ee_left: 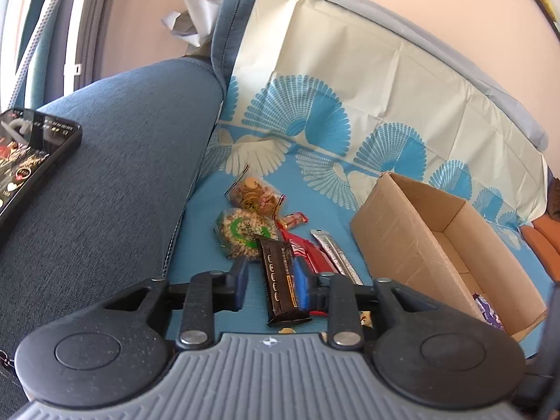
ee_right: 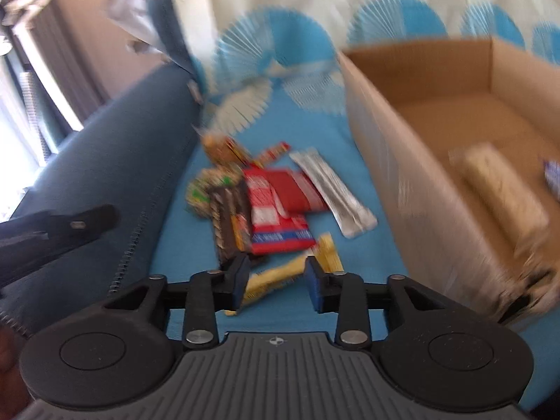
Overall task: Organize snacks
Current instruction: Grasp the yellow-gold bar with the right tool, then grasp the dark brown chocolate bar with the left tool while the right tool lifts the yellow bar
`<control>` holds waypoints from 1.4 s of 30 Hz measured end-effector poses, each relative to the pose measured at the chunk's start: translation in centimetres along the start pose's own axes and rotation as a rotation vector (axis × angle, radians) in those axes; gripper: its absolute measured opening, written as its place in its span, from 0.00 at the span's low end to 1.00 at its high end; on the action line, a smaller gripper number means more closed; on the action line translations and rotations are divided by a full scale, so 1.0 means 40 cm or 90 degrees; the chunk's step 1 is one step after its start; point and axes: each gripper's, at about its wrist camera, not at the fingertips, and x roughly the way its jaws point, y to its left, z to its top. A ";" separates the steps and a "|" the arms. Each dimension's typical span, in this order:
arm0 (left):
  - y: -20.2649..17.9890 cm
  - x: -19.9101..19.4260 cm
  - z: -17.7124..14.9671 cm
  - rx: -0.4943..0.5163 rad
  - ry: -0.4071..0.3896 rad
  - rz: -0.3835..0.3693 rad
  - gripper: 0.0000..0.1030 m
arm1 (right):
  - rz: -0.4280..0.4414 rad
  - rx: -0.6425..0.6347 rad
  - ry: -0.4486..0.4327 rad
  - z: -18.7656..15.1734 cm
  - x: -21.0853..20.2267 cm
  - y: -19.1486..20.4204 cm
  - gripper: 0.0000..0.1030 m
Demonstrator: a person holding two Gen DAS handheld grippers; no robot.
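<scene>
A pile of snacks lies on the blue patterned cloth [ee_left: 325, 217]: a dark chocolate bar [ee_left: 280, 280], a red packet [ee_left: 308, 253], a silver stick pack [ee_left: 336, 257], a green-labelled nut pack [ee_left: 245, 234] and a clear bag of round crackers [ee_left: 253, 194]. My left gripper [ee_left: 271, 280] hovers over the dark bar, jaws narrow, with a gap showing beside its left pad. In the blurred right wrist view, my right gripper [ee_right: 278, 280] stands open just above a yellow packet [ee_right: 273, 276]. The cardboard box [ee_right: 437, 80] at right holds a beige pack [ee_right: 500, 189].
A blue sofa armrest [ee_left: 122, 175] bounds the pile on the left, with a phone [ee_left: 31, 161] lying on it. The box [ee_left: 402, 231] also holds a purple packet [ee_left: 486, 309]. An orange cushion [ee_left: 542, 241] sits at far right.
</scene>
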 end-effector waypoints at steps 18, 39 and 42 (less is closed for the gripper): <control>0.034 0.007 -0.002 -0.024 0.016 0.015 0.43 | -0.015 -0.049 0.046 0.039 0.134 0.036 0.15; 0.029 0.030 0.000 -0.021 0.023 0.034 0.48 | 0.033 -0.271 0.036 -0.051 -0.023 -0.044 0.31; 0.016 0.042 0.001 -0.009 0.027 0.045 0.48 | 0.038 -0.285 0.060 -0.059 -0.016 -0.053 0.33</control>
